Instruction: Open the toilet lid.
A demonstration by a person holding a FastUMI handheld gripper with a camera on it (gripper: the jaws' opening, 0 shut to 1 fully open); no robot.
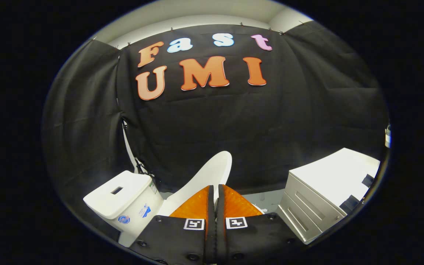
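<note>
Black cloth walls the booth behind everything, with a pale ceiling strip along the top of the frame. Low in the picture, left of centre, we see the toilet: its tank (123, 195) sits at lower left with a flat top and a small rectangular slot in it, and two small stickers on its side.

We find the lid (212, 175) just ahead of the fingers, rising from bottom centre toward the middle of the frame. It is white, smooth and glossy, a rounded oval shell, and it stands tilted up at a slant, leaning away from us and not yet back against the tank.

Our gripper (215, 195) shows at bottom centre with its fingers pressed together, only a thin seam between them and nothing pinched. Whether their tips touch the lid we cannot tell.

We judge the lid to be light, stiff plastic on a hinge, slick enough to slide off a push. The free rounded edge, farthest from the hinge, looks the best place to bear on it; let go early, it could drop shut.

A white drawer cabinet (318, 198) stands at lower right, well apart from the toilet.
</note>
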